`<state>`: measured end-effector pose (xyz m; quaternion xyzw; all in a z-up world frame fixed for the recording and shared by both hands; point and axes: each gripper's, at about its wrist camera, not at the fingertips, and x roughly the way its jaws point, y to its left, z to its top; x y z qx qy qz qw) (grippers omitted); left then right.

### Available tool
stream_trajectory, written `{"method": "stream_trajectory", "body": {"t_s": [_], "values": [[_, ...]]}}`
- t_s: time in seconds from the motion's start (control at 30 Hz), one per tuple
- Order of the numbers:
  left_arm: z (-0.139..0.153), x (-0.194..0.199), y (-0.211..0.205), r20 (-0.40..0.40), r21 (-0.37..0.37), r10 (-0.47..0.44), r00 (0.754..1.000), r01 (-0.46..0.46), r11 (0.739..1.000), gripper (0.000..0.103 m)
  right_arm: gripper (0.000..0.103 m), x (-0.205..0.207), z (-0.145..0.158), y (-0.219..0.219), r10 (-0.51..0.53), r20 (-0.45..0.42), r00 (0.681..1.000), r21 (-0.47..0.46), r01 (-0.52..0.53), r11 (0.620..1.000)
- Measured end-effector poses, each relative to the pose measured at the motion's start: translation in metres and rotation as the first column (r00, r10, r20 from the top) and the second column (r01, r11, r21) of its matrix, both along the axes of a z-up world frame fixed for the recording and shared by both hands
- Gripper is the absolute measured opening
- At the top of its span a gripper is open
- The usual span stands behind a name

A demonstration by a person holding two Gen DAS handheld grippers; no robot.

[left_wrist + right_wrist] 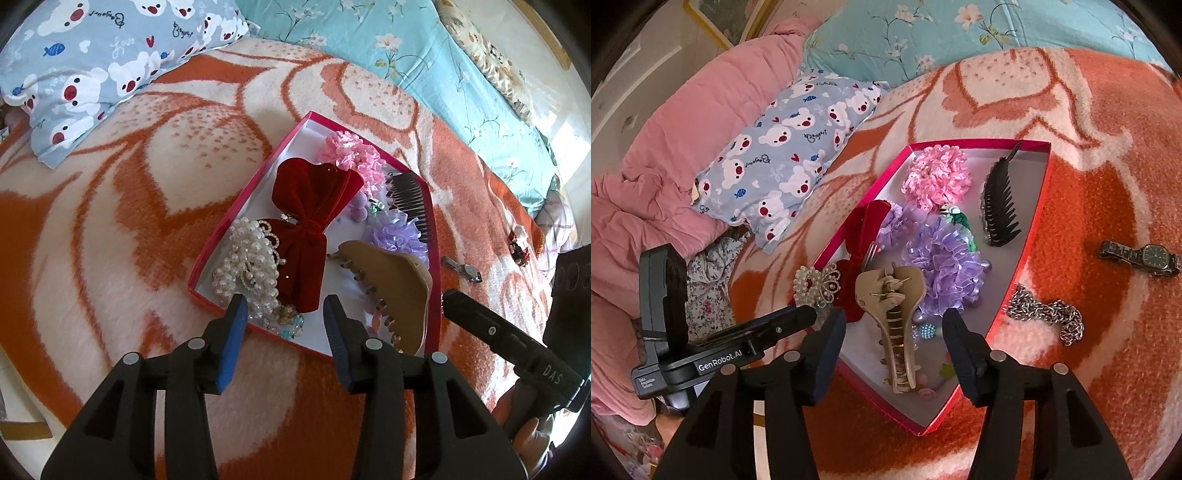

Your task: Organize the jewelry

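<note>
While both tongs hover spread and empty over the near end of the red box [1039, 206], we pick our next piece: the left gripper [282, 321] above the pearls [245, 262], the right gripper [894, 343] above the tan claw clip [894, 317]. Beyond them lie bow, ruffled scrunchies, comb. Right of our right tongs, the chain [1047, 314] and watch [1145, 256] wait outside; we'd go low and pinch mid-heap.

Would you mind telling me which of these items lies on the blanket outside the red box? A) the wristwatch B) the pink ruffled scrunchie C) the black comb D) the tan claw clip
A: the wristwatch lies on the orange blanket to the right of the red box, beside the silver chain; the other three sit inside the box.
</note>
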<state>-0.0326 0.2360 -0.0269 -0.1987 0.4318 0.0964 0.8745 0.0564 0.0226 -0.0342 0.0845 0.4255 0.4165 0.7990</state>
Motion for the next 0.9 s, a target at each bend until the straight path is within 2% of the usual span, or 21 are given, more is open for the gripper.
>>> {"method": "stream_trajectory", "body": {"t_s": [0.1, 0.43, 0.9], "values": [[0.000, -0.005, 0.001, -0.009, 0.024, 0.023, 1.000, -0.022, 0.999, 0.055, 0.057, -0.001, 0.002, -0.002, -0.007, 0.003, 1.000, 0.007, 0.007, 1.000], [-0.007, -0.021, 0.014, -0.024, -0.008, 0.061, 0.998, -0.061, 0.998, 0.055, 0.058, -0.005, 0.006, -0.006, -0.016, 0.007, 1.000, 0.026, 0.015, 1.000], [-0.002, -0.028, 0.011, -0.014, -0.009, 0.056, 0.998, -0.057, 0.998, 0.055, 0.063, -0.008, 0.012, -0.022, -0.047, -0.001, 0.999, 0.053, 0.047, 0.997]]}}
